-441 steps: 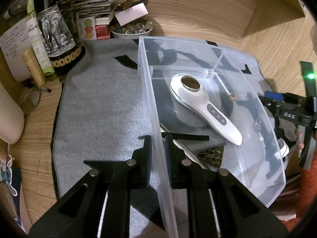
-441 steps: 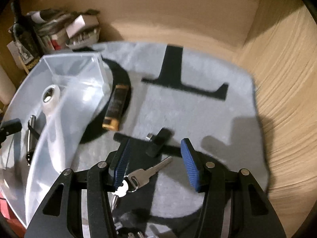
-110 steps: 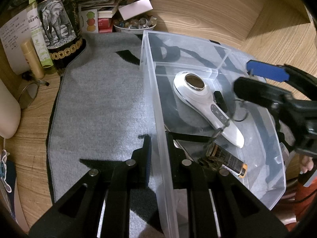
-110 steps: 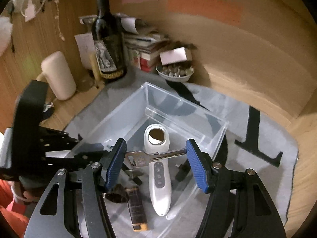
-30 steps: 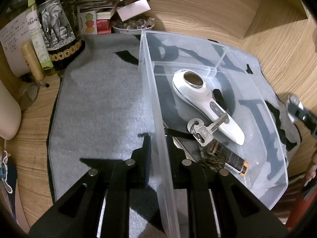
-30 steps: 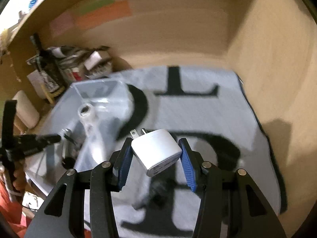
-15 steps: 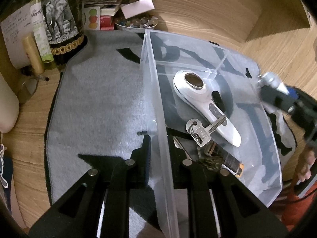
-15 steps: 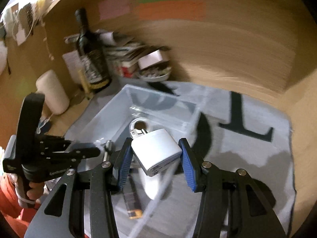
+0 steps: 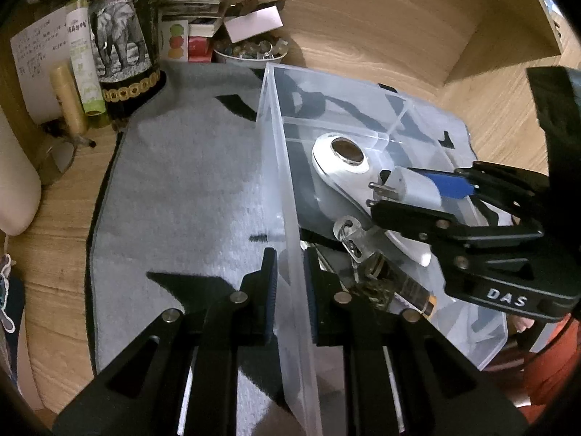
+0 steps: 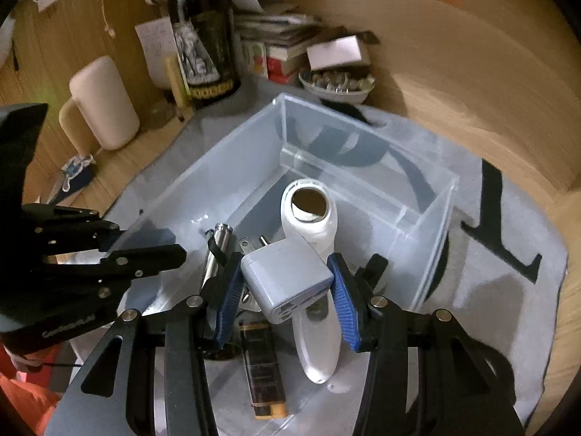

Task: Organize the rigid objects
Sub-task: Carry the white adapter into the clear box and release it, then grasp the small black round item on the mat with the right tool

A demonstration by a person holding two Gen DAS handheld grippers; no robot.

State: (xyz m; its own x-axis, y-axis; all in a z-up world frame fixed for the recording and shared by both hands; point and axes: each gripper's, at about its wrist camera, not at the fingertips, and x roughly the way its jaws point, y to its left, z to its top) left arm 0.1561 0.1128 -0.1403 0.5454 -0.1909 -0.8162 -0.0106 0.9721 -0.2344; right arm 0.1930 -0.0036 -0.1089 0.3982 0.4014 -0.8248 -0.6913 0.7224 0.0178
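Note:
My right gripper (image 10: 285, 285) is shut on a white plug adapter (image 10: 287, 279) and holds it above the clear plastic bin (image 10: 366, 134), prongs forward. It also shows in the left wrist view (image 9: 403, 190). In the bin lie a white handheld device (image 10: 312, 225), a black and orange lighter (image 10: 263, 370), keys (image 9: 350, 234) and a metal tool (image 10: 216, 250). My left gripper (image 9: 290, 283) is shut on the bin's near wall (image 9: 287, 196).
The bin stands on a grey mat (image 9: 189, 189) with black letters. At the back are a wine bottle (image 9: 123, 54), a bowl of small items (image 9: 250, 51), books (image 10: 276, 36) and a cream cylinder (image 10: 103, 103). Wooden walls enclose the desk.
My right gripper has carried the adapter from over the mat to above the bin's middle and lower. My left gripper still grips the bin wall.

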